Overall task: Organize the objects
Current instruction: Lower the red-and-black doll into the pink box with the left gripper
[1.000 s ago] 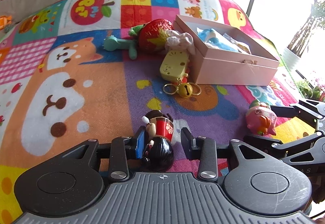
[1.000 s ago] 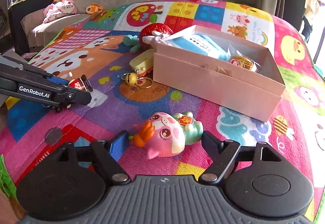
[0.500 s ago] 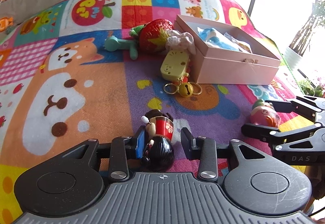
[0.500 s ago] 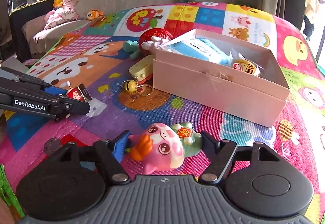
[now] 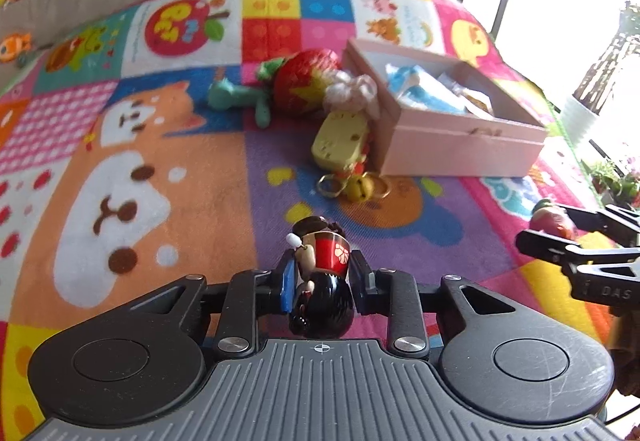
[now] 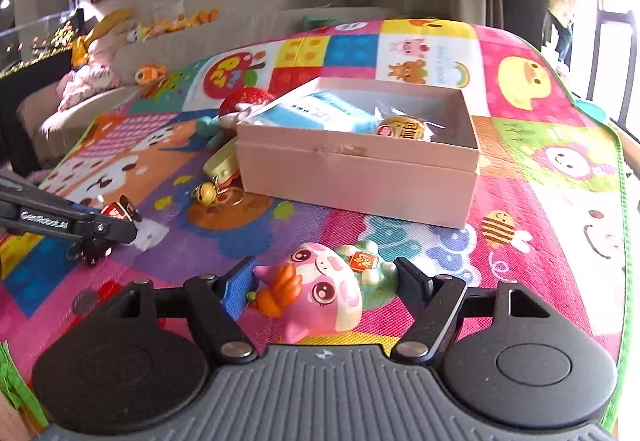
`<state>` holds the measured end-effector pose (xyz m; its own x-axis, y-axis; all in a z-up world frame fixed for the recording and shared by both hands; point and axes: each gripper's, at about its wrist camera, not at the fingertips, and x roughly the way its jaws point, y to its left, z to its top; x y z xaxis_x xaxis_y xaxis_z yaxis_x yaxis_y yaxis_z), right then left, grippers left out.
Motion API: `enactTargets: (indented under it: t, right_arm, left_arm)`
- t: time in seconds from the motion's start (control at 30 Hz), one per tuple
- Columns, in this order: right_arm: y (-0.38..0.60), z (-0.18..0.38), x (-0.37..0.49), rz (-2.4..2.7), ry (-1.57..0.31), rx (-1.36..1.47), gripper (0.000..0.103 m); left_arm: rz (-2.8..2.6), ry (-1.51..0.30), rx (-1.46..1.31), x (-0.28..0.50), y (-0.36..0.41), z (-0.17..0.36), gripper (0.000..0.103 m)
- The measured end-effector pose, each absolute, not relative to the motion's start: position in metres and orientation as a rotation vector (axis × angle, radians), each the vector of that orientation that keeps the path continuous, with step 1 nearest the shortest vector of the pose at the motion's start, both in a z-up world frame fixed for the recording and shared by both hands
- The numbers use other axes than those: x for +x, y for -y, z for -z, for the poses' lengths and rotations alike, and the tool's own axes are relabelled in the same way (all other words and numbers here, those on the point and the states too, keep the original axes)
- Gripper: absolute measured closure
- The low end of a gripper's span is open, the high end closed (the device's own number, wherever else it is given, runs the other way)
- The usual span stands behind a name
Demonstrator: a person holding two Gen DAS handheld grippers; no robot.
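My left gripper (image 5: 322, 273) is shut on a small kokeshi doll (image 5: 324, 281) with a black head and red body, held just above the play mat (image 5: 160, 145). My right gripper (image 6: 324, 281) is shut on a pink pig figurine (image 6: 320, 293) with an orange carrot, lifted off the mat. An open pink box (image 6: 360, 169) holds a blue pack (image 6: 320, 111) and a wrapped snack (image 6: 404, 129); it also shows in the left wrist view (image 5: 448, 137). The right gripper shows at the right edge of the left wrist view (image 5: 568, 237).
Left of the box lie a yellow toy (image 5: 340, 139), a bell keyring (image 5: 356, 189), a red strawberry plush (image 5: 308, 81) and a green figure (image 5: 236, 99). A sofa with soft toys (image 6: 100, 57) stands behind the mat. A potted plant (image 5: 588, 97) stands at the right.
My left gripper has shut on the doll and raised it a little. My right gripper has shut on the pig figurine and lifted it toward the box.
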<state>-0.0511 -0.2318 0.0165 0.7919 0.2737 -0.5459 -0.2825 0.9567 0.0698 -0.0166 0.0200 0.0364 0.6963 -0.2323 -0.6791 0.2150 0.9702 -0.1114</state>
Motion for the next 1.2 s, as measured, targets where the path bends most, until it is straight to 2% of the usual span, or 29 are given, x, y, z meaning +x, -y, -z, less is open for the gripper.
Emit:
enactTargets:
  t: [0.17, 0.33, 0.5, 0.7, 0.97, 1.1, 1.2]
  right_arm:
    - [0.237, -0.018, -0.056, -0.306, -0.544, 0.018, 0.03]
    - [0.246, -0.019, -0.058, -0.294, -0.517, 0.075, 0.03]
    - [0.25, -0.02, -0.062, -0.285, -0.492, 0.095, 0.03]
    - [0.254, -0.02, -0.061, -0.294, -0.488, 0.117, 0.03]
    - [0.254, -0.018, -0.054, -0.298, -0.527, 0.125, 0.03]
    - [0.251, -0.02, -0.039, -0.292, -0.591, 0.112, 0.03]
    - [0.242, -0.051, -0.018, -0.316, -0.565, 0.043, 0.03]
  left_arm:
    - [0.337, -0.635, -0.041, -0.004, 0.001, -0.086, 0.072]
    - [0.411, -0.503, -0.132, 0.05, 0.038, -0.125, 0.072]
    - [0.409, -0.529, -0.136, 0.12, 0.079, -0.123, 0.072]
    - [0.281, -0.654, 0.005, 0.172, 0.095, -0.086, 0.072]
    - [0.326, -0.505, -0.203, 0.101, 0.023, -0.098, 0.072]
    - [0.293, -0.487, -0.207, 0.049, -0.02, -0.071, 0.072]
    - [0.255, -0.512, -0.253, 0.03, -0.053, -0.042, 0.072]
